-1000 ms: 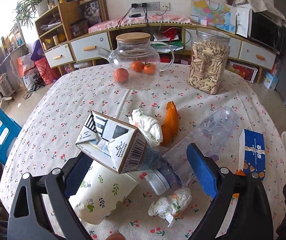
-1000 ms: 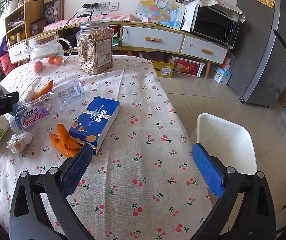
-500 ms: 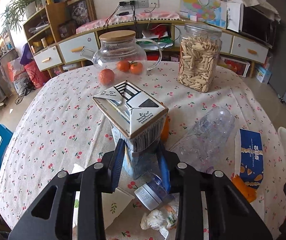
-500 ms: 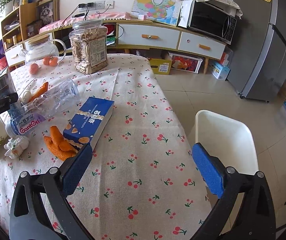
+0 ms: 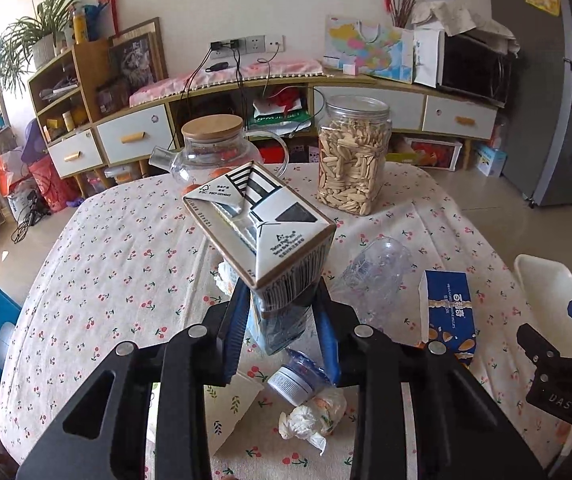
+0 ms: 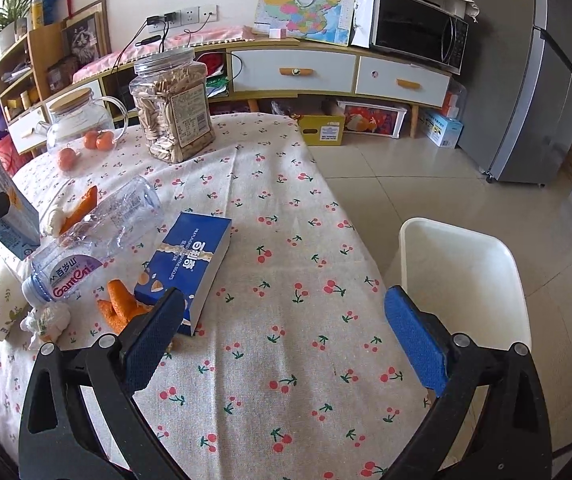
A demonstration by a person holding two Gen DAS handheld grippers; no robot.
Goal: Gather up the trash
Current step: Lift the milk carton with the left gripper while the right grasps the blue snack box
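Two blue pads of the left tongs (image 5: 282, 320) are pressed on a milk carton (image 5: 264, 236) (held above the table (image 5: 126, 248)). The right tongs (image 6: 282, 336) are spread, empty, near a white bin (image 6: 461, 264).

A lived-in home, its dining and living space in one room. A worktop (image 6: 286, 240) under a cherry-print cloth stands on a tiled floor (image 6: 425, 184). Behind it runs a low sideboard (image 6: 293, 68) with a microwave (image 6: 417, 32), beside a fridge (image 6: 545, 80); shelves (image 5: 58, 96) carry a houseplant (image 5: 42, 32).
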